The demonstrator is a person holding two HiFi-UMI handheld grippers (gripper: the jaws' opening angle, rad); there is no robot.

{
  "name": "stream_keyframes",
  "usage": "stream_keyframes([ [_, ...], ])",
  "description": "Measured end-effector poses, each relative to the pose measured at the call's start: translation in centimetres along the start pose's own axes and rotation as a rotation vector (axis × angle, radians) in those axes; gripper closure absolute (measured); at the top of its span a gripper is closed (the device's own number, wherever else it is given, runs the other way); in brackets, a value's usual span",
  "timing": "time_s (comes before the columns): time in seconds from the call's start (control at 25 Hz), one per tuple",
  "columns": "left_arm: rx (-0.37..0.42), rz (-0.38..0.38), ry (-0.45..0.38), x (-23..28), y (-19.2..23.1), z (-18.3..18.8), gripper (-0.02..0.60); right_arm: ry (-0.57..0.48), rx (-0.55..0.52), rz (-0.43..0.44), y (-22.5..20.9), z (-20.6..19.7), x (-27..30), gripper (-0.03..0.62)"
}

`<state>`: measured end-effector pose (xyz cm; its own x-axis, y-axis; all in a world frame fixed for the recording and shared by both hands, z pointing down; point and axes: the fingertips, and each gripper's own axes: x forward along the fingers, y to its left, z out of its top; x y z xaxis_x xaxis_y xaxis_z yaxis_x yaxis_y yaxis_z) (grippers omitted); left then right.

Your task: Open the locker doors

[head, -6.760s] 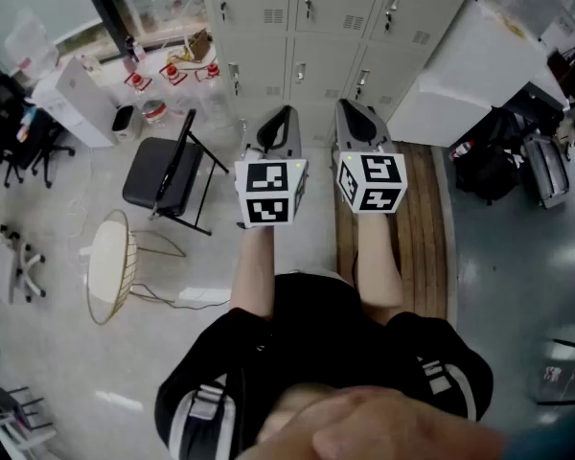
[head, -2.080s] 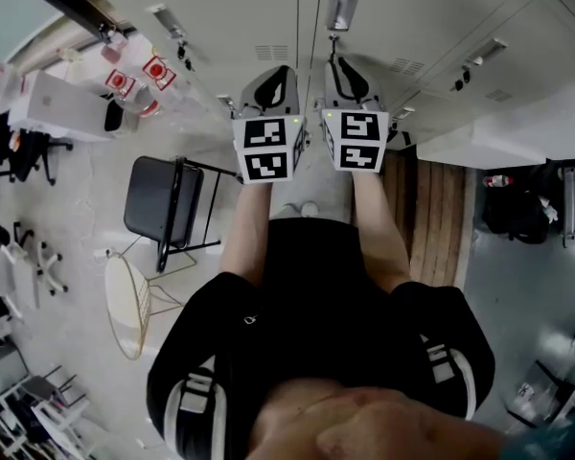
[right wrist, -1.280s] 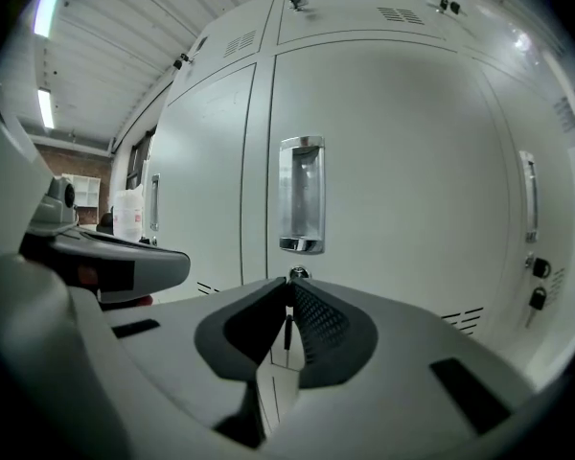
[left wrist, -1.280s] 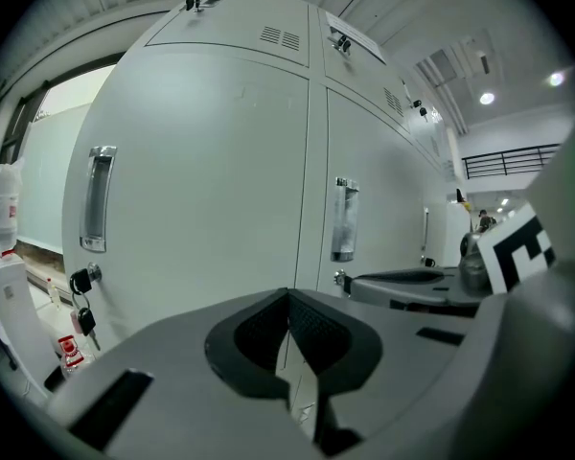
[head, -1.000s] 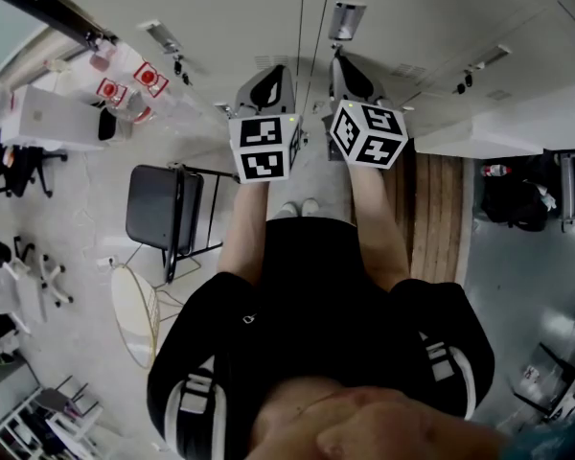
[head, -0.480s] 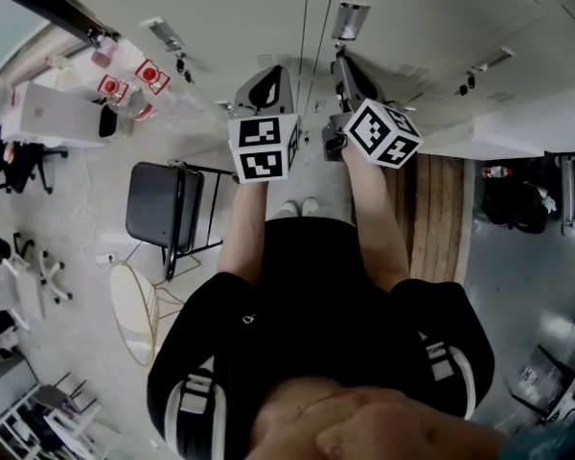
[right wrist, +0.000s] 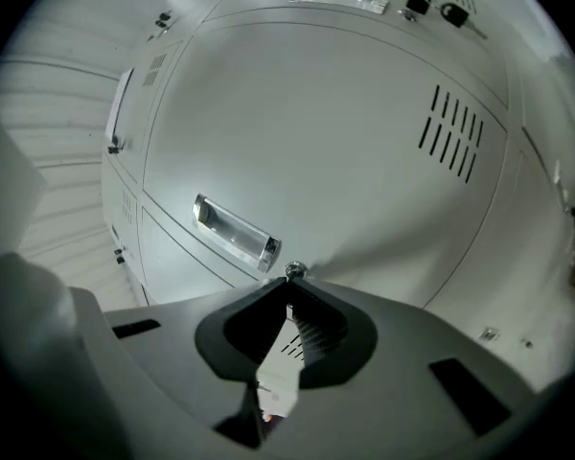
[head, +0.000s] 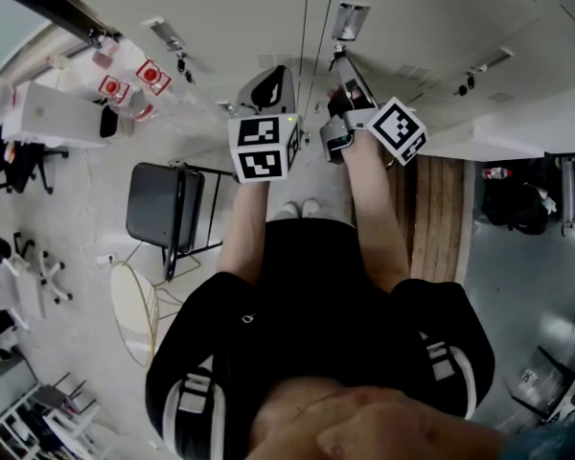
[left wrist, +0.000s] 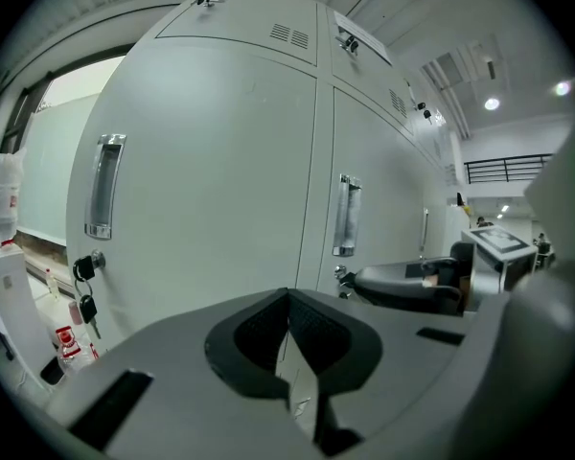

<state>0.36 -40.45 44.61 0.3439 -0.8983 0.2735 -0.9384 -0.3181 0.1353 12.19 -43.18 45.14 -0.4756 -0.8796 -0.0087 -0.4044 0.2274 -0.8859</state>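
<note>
Now you are rolling the right claw (right wrist: 289, 287) about its own line: against a second ago its marker cube (head: 400, 129) is sitting tipped onto a corner. The left claw (left wrist: 289, 300) is hanging where it was, jaws pressed together on nothing. The right claw is pinching the lock knob (right wrist: 293, 271), a small round bright-metal stud right at its tips, so you are most likely working the latch. The locker door (right wrist: 345, 132) ahead of the claw is lying flush with its neighbours, not yet swinging. Just beyond the tips and to their left, the recessed handle (right wrist: 235, 231) is showing as a shiny, narrow rectangular cup. Farther off to the right, the vent slots (right wrist: 450, 132) are cutting dark slits into smooth, matte, pale-grey painted sheet metal.
</note>
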Motion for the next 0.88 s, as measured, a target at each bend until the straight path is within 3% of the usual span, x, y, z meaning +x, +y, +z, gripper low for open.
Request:
stream_keyframes([
  [0.32, -0.001, -0.015, -0.007, -0.1, -0.4, 0.3, 0.571, -0.025, 0.257, 0.069, -0.8, 0.0, -0.2, 0.562],
  [0.56, 0.000, -0.008, -0.002, -0.2, -0.3, 0.0, 0.571, -0.043, 0.358, 0.111, -0.9, -0.1, -0.1, 0.562],
  [0.68, -0.005, -0.009, 0.000, -0.1, -0.3, -0.1, 0.571, -0.050, 0.313, 0.106, -0.9, 0.0, -0.1, 0.560],
  [0.76, -0.011, -0.014, -0.001, -0.1, -0.3, -0.1, 0.571, -0.060, 0.207, 0.104, -0.5, 0.3, -0.1, 0.552],
  [0.88, -0.015, -0.014, -0.004, -0.1, -0.1, 0.0, 0.571, -0.048, 0.000, 0.109, 0.9, 0.5, 0.2, 0.422],
])
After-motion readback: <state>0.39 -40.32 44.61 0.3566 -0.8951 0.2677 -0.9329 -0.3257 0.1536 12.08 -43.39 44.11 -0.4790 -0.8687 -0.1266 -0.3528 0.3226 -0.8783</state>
